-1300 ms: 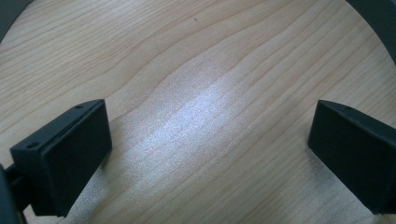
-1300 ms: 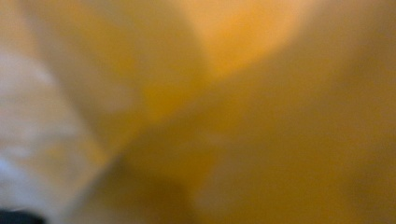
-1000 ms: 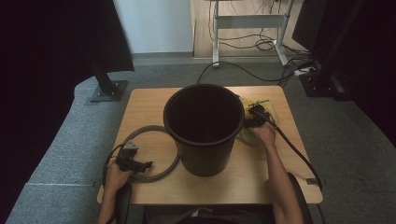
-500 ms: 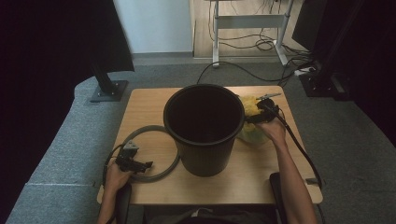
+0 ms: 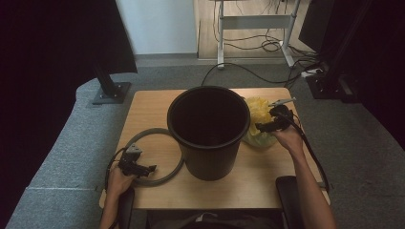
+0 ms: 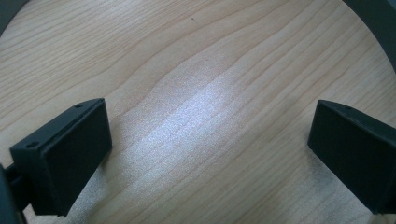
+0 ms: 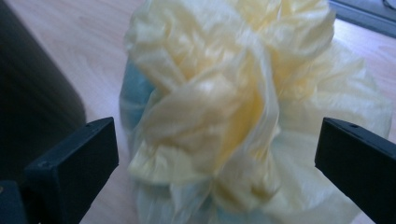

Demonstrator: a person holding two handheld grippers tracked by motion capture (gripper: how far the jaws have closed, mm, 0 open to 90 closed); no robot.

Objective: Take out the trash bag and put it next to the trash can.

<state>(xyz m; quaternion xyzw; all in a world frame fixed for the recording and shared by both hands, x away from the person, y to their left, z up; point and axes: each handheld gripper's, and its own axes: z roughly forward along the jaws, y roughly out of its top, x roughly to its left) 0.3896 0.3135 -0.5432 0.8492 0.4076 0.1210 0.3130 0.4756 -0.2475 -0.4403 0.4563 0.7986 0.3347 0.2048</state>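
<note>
A tall black bucket (image 5: pixel 209 131) stands at the middle of the wooden table (image 5: pixel 148 107). Right of it lies a crumpled yellow plastic bag (image 5: pixel 258 112) (image 7: pixel 224 112). My right gripper (image 5: pixel 260 127) (image 7: pixel 212 163) is open just above the bag, a jaw on each side of the bunched plastic without touching it. A grey ring (image 5: pixel 157 157) lies flat on the table left of the bucket. My left gripper (image 5: pixel 147 169) (image 6: pixel 205 154) hovers open over bare wood inside the ring, holding nothing.
The bucket's dark wall (image 7: pixel 32 93) stands close at the left of the right gripper view. The ring's rim (image 6: pixel 378 28) curves past the top right corner of the left gripper view. Cables (image 5: pixel 310 152) trail from both grippers. Dark stands and a desk frame stand on the floor beyond the table.
My right gripper has shifted slightly up and away over the yellow bag. The left gripper has stayed over the ring.
</note>
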